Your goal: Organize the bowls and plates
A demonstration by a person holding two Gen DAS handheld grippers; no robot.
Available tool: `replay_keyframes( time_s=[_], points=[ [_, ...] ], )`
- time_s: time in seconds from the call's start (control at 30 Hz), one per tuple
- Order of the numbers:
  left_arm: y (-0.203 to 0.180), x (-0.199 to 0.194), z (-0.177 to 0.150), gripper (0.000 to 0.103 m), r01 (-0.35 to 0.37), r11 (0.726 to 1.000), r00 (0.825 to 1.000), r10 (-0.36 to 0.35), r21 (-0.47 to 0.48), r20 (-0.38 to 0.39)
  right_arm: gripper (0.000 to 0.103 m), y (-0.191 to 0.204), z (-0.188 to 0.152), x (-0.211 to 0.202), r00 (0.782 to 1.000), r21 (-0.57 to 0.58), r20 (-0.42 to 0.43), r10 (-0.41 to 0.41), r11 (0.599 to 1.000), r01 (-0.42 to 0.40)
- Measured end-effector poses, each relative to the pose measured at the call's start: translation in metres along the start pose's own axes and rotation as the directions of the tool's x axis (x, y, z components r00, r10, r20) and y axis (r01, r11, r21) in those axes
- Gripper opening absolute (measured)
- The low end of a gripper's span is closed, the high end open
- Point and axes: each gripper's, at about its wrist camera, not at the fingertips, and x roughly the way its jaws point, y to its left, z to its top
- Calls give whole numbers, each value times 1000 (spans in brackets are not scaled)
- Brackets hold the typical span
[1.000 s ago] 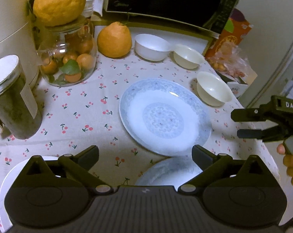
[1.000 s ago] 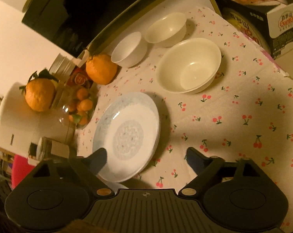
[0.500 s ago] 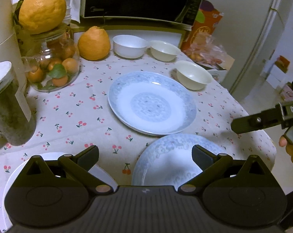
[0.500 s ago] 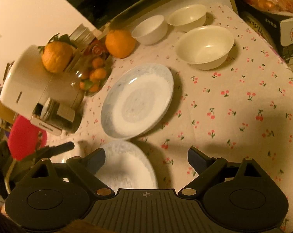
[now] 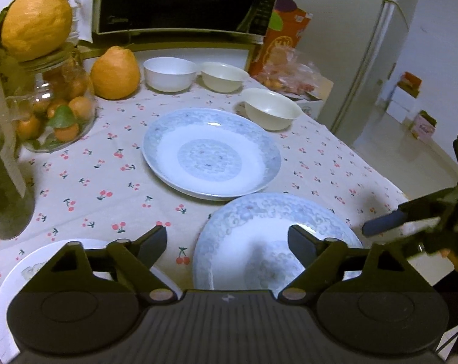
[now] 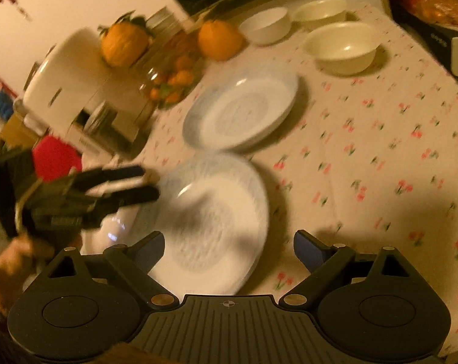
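Cherry-print tablecloth (image 5: 101, 179), seen from both wrist cameras.

Near plate (image 5: 268, 236): round, shallow, white well with a pale blue scroll-patterned rim and a blue central medallion; at 6 o'clock on the cloth, edge almost touching the far plate. In the right wrist view (image 6: 216, 212) blurred, pattern hard to read there.

Far plate (image 5: 212, 151): same blue-and-white pattern, slightly raised rim, glossy highlight near 12 o'clock; at table centre, just beyond the near plate toward 12 o'clock.

Plain white plate (image 5: 13, 276): at 7 o'clock, partly hidden behind the gripper body.

White bowl (image 5: 169, 72) and cream bowl (image 5: 224, 75): side by side at 12 o'clock, upright, close but contact unclear. Second cream bowl (image 5: 271, 107): at 1 o'clock, just beyond the far plate's rim, upright, glossy inside.

Left gripper (image 5: 227, 239): fingers parted and closing, poised over the left rim of the near plate; pads not seen pressing on it, nothing grasped. From the right wrist view (image 6: 147, 179), dark fingers near that plate's 9 o'clock edge; contact not resolvable through blur.

Right gripper (image 6: 229, 247): fingers spread wide, released, near plate's right edge lying below the gap, no pad on it. In the left wrist view, only a blurred dark finger at 3 o'clock.

Glass jar of small oranges (image 5: 51, 112) at 10 o'clock, large citrus (image 5: 115, 72) at 11 o'clock.
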Motion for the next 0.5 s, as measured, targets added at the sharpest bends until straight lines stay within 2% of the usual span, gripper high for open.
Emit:
replay_keyframes(
  time_s=[0.07, 0.17, 0.37, 0.5],
  points=[
    [1, 3, 0, 69, 5, 1000, 1000, -5, -6, -21, 94, 3, -6, 0, 1000, -3, -4, 14, 1000, -14],
    [5, 8, 0, 59, 11, 999, 999, -13, -32, -45, 94, 6, -12, 2, 999, 2, -17, 32, 999, -32],
    [4, 15, 2, 48, 8, 999, 997, -11, -38, -71, 93, 9, -19, 10, 997, 24, -54, 46, 999, -45],
    [4, 17, 2, 45, 1, 999, 997, -3, -36, -80, 92, 8, -23, 14, 997, 40, -70, 38, 999, -35]
  ],
)
